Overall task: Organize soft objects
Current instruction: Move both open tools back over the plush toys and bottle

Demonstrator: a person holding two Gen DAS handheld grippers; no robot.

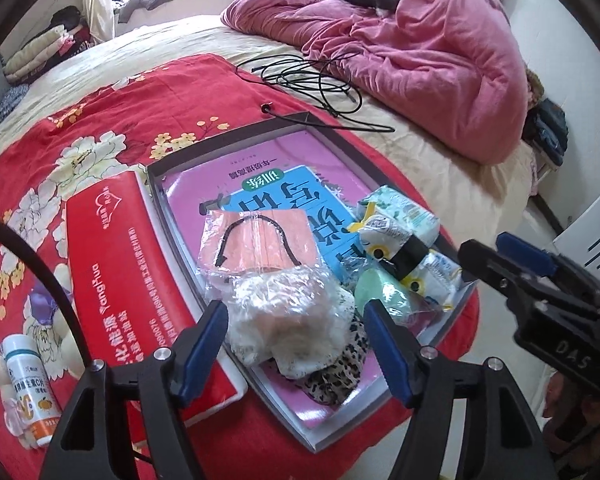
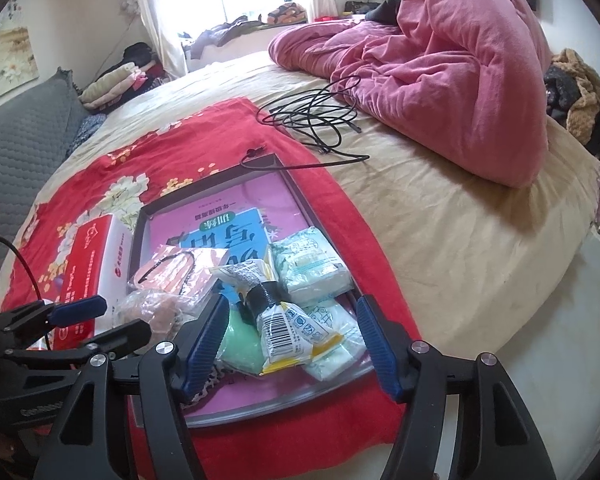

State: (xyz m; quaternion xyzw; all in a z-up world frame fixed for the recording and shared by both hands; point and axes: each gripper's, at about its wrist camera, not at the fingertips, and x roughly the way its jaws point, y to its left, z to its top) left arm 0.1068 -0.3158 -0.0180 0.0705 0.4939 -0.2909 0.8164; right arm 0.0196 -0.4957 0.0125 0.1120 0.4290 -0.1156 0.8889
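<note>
A shallow grey tray (image 1: 158,184) lined with a pink book lies on the red floral cloth on the bed. In it are a clear bag of white fluff (image 1: 288,320), a bagged orange mask (image 1: 260,240), a leopard-print cloth (image 1: 336,376), a green soft piece (image 1: 384,292), tissue packs (image 1: 404,210) and a yellow-white packet (image 2: 288,328). My left gripper (image 1: 296,312) is open, its fingers on either side of the fluff bag. My right gripper (image 2: 292,312) is open, its fingers on either side of the packet and tissue packs (image 2: 308,264). The tray rim also shows in the right wrist view (image 2: 312,216).
A red box (image 1: 112,280) lies left of the tray, with a white vitamin bottle (image 1: 28,392) further left. Black cables (image 1: 312,80) coil beyond the tray. A pink duvet (image 1: 440,52) is heaped at the far right. The bed edge drops off on the right.
</note>
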